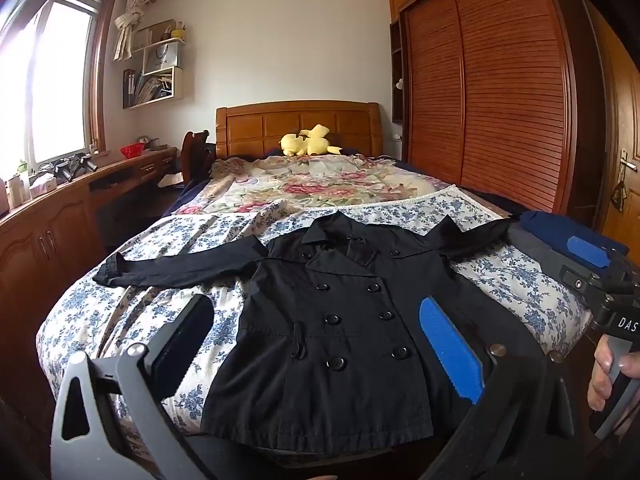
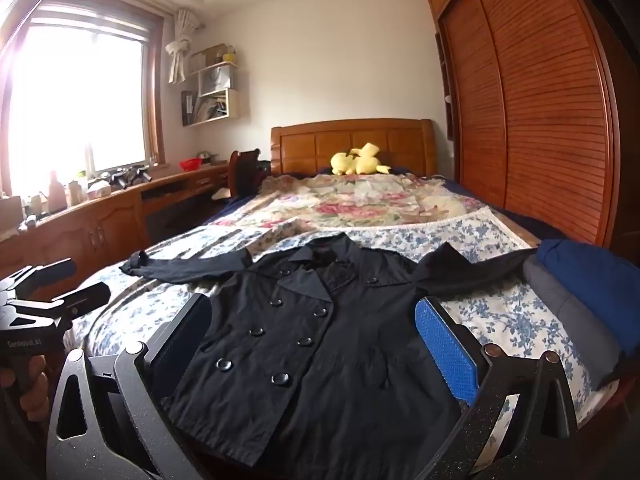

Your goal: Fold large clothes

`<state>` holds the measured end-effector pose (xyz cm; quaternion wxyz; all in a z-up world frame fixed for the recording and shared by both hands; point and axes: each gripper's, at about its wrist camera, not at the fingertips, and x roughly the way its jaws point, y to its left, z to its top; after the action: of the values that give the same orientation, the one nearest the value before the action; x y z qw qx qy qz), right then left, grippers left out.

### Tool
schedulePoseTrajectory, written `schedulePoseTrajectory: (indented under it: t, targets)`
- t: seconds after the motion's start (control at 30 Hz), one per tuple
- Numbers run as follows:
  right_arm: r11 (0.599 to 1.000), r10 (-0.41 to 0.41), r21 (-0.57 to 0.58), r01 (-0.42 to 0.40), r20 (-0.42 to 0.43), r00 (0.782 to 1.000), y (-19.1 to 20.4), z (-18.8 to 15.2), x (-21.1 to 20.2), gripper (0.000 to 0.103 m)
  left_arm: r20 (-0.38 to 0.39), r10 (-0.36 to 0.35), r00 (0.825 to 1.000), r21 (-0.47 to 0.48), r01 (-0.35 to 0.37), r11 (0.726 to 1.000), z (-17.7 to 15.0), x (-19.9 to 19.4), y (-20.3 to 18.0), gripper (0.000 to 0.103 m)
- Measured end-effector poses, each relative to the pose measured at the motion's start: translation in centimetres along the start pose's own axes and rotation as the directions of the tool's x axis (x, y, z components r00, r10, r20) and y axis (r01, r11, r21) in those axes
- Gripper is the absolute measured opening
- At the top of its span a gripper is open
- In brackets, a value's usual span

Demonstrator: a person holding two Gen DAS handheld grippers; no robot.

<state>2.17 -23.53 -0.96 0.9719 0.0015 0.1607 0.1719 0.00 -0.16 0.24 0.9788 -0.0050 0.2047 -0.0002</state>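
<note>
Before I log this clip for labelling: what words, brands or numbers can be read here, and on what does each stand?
"DAS": white letters on the right gripper body, cut off at the picture's edge.
"Genrobot AI", roughly; blurred: on the left gripper body.
Bags and books on the wall shelf: too small to read.

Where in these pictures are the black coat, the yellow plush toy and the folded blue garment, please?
black coat (image 1: 344,320): left wrist view, buttoned front.
yellow plush toy (image 1: 306,142): left wrist view, its body.
folded blue garment (image 2: 592,276): right wrist view, top surface.
</note>
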Motion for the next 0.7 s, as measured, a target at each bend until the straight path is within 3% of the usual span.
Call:
schedulePoseTrajectory:
  t: [0.7]
  targets:
    - [1.000,0.002,0.010,-0.002,-0.007,1.000,-0.04,-0.20,0.13,0.103,0.020,-0.019,1.000,-0.007,0.019,1.000,-0.23,-0.91,-0.24,0.103]
